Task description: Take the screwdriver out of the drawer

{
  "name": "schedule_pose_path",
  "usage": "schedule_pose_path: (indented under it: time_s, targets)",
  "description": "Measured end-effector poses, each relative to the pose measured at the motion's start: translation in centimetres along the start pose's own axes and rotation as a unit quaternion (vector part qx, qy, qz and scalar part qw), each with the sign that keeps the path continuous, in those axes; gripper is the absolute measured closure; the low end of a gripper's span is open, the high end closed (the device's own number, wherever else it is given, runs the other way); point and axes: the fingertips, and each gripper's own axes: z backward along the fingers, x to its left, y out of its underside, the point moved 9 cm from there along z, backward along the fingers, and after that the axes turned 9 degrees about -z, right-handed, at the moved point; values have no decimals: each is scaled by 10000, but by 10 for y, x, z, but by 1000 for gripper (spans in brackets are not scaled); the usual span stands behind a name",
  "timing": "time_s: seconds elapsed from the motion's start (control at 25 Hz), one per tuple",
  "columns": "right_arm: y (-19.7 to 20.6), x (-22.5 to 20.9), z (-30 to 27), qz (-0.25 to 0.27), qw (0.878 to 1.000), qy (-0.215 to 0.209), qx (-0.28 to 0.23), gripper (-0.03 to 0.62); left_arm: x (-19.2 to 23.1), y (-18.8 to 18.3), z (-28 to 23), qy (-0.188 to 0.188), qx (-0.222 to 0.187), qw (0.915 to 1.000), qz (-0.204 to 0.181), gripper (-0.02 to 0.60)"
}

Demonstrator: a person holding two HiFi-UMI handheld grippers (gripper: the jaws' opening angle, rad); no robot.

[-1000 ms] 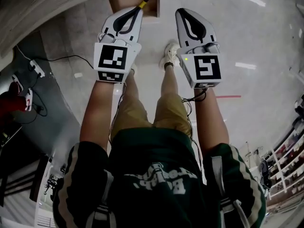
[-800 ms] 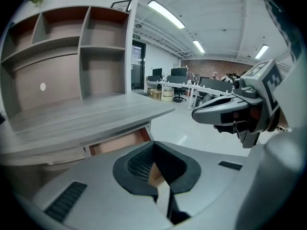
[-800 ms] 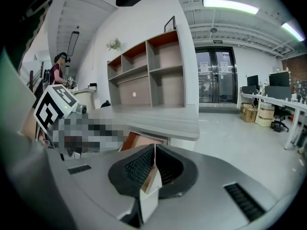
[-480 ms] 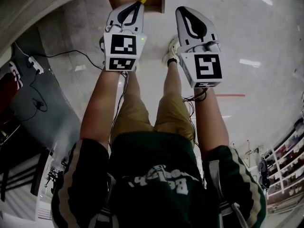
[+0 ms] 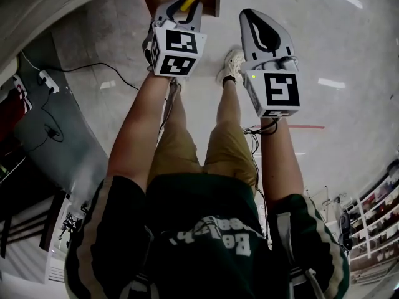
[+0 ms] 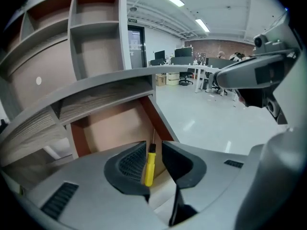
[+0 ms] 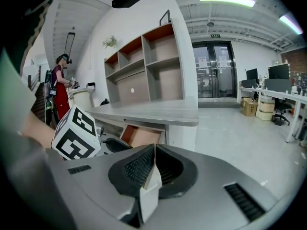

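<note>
Inside the open wooden drawer [image 6: 112, 128] lies a slim yellow-handled screwdriver [image 6: 149, 166], seen between the ribbed black jaws of the left claw [image 6: 154, 150]. That claw is angled downward, just opened, not gripping. Right claw [image 7: 154, 152] clenched, empty, alongside.

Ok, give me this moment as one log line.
phase: reach | left gripper: jaws just opening, screwdriver between, ungripped | right gripper: shut, empty | drawer: open

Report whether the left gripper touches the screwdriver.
Cannot tell. Left gripper view: the left gripper jaws just opened around the screwdriver; one pad clear, the other borders it.
</note>
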Motion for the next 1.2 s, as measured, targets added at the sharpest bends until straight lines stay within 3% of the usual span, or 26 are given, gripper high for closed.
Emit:
schedule_pose_path:
  time_s: [0.52,0.76,1.2]
  targets:
    - [11,-6,-7,-112,9999,9,20,559,-1,19,-41,-135,499,9983,-270,451]
    - [19,-9,-6,-211,9993,137,290,559,-8,28,-57,-80,845,9959,-310,451]
    - [30,-16,-7,-216,9996,-38,179,559,-11,39,-78,-194,1194,9914,-492,451]
